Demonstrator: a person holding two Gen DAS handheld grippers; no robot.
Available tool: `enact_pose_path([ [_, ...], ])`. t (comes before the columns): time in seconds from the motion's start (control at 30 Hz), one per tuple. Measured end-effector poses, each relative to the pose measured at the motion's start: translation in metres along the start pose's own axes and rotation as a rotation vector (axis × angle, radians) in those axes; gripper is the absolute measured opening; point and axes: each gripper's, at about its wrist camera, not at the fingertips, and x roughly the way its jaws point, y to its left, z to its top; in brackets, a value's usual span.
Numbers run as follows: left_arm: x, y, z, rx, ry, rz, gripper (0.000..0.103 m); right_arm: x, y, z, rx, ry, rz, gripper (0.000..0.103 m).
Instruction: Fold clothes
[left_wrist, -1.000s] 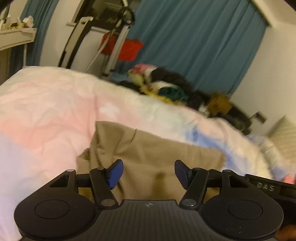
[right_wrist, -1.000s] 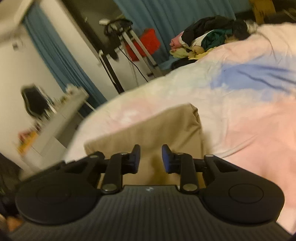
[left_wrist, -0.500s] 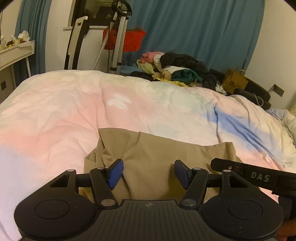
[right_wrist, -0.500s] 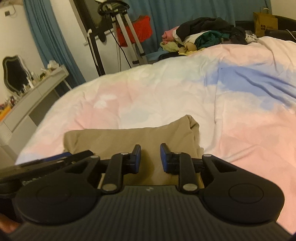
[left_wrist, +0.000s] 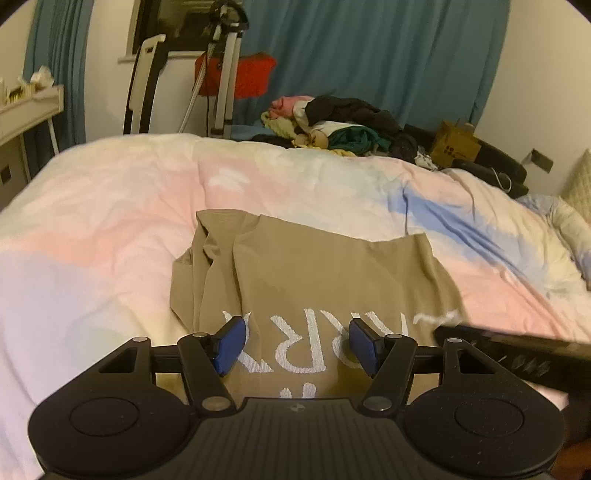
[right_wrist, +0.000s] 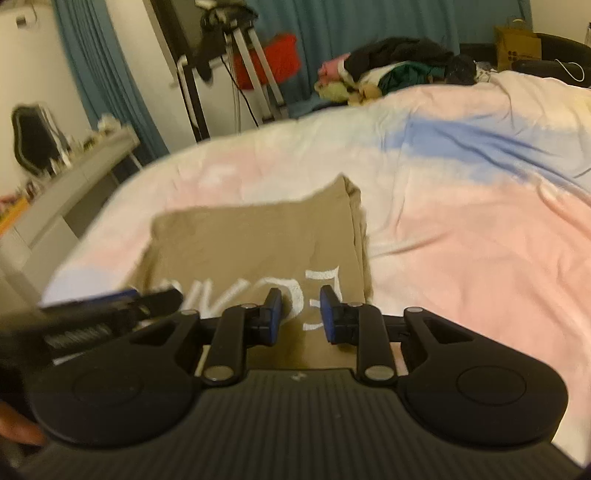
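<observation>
While both tools are held low over the bed, a tan, partly folded cotton garment with white block lettering (left_wrist: 317, 280) is seen lying flat on the pastel pink, blue and white quilted bedcover (left_wrist: 110, 206), near its front edge. On its left side the cloth is bunched into loose folds; on its right side the edge is doubled over in layers.

The left gripper (left_wrist: 297, 345) is found with its 2 blue-padded fingers (left_wrist: 231, 345) standing well apart. The white lettering is visible between them, and no cloth is pinched.

The right gripper (right_wrist: 300, 314) is found with its jaws parted by a narrow gap, having just been closing. Lettered cloth is seen through the gap, but the pads (right_wrist: 328, 317) are not pressed on it.

Each tool is visible in the other's view: the right one at the lower right edge of the left wrist view, the left one, blurred, at the lower left of the right wrist view.

Beyond the far edge of the bed, a mixed heap of black, green, pink and yellow clothes (left_wrist: 340, 127) is noted before a teal curtain (left_wrist: 388, 55).
</observation>
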Motion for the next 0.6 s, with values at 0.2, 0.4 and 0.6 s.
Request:
enact_pose_path([
  [0.2, -0.039, 0.014, -0.001, -0.142, -0.076, -0.085, 0.064, 0.006, -0.006, -0.002, 0.053, 0.016, 0.013, 0.024],
  [0.4, -0.053, 0.028, -0.019, -0.323, 0.041, -0.361, 0.065, 0.004, -0.016, 0.001, 0.137, 0.023, 0.04, 0.024],
  [0.6, -0.023, 0.029, -0.036, -0.38, 0.178, -0.356, 0.066, 0.003, -0.024, 0.001, 0.206, 0.023, 0.063, 0.024],
])
